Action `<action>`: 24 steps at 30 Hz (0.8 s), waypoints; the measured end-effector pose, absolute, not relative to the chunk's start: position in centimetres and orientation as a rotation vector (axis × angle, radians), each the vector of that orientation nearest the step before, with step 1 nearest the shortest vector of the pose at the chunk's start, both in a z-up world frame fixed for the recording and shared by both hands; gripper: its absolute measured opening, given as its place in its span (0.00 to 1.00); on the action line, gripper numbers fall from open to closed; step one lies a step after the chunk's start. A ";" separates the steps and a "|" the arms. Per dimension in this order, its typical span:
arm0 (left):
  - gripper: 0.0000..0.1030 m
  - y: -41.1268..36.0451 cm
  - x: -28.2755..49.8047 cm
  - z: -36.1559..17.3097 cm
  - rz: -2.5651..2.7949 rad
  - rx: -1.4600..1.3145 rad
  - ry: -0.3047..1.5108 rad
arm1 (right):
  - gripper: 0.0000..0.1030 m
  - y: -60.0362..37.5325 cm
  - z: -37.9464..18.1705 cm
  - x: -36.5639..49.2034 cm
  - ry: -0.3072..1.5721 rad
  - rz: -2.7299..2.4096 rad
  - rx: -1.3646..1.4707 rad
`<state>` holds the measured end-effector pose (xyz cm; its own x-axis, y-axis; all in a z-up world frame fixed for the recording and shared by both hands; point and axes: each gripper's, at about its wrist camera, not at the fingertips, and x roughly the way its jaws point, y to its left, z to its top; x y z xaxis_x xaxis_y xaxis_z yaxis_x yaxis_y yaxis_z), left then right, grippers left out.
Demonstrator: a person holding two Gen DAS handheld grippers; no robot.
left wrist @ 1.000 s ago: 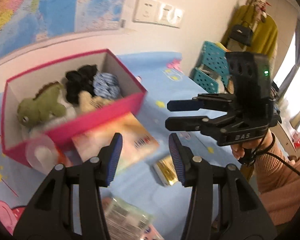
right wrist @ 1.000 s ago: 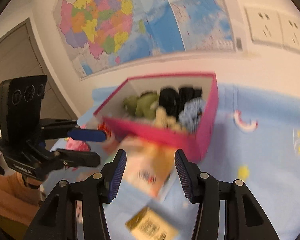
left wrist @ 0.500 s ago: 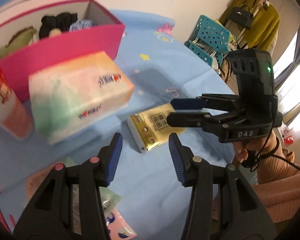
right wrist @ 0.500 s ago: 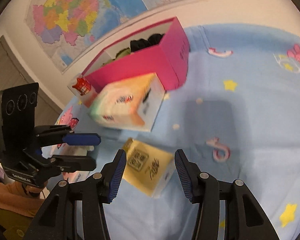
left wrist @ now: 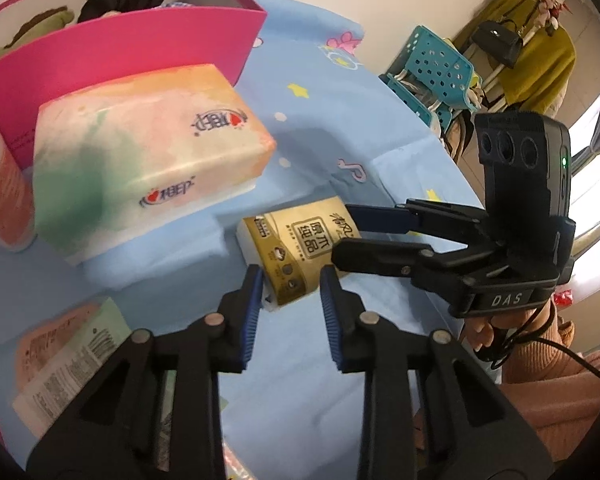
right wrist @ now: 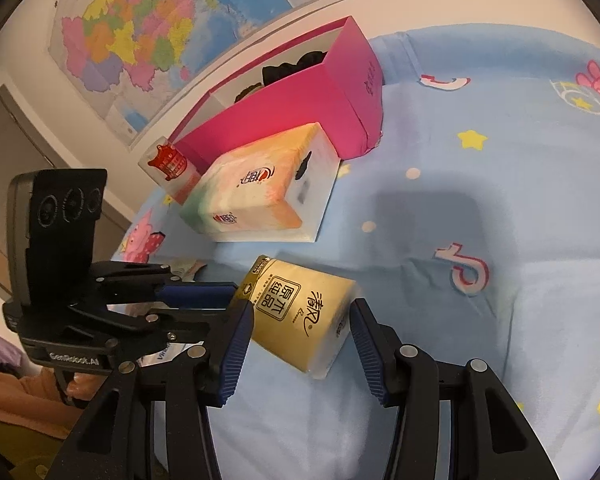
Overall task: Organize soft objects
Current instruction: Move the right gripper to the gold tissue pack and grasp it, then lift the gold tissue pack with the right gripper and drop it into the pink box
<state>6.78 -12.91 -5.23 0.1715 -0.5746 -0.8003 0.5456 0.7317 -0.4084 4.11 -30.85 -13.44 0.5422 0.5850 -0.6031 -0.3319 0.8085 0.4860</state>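
Both your tongs are at the gold tissue pack

Your left tongs (left wrist: 288, 280) have just been closing and now pinch the near corner of the gold tissue pack (left wrist: 300, 240). Your right tongs (right wrist: 300, 320) stand half spread with the same pack between the pads; if they press it, I cannot tell. The pack is on the blue cloth (right wrist: 460, 200), just before the pastel tissue box (left wrist: 140, 160) and the pink box (left wrist: 140, 40).

Pink box (left wrist: 112, 56) cut off at 10 o'clock, its soft toys (left wrist: 40, 28) mostly hidden behind the wall. Flat packet (left wrist: 64, 352) at 8 o'clock blurred, print unreadable. Cup (left wrist: 0, 192) cropped at 9 o'clock.
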 end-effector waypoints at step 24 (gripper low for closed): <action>0.31 -12.4 6.3 -3.3 -0.775 -0.043 1.096 | 0.35 -30.5 -11.8 3.2 0.782 0.547 0.301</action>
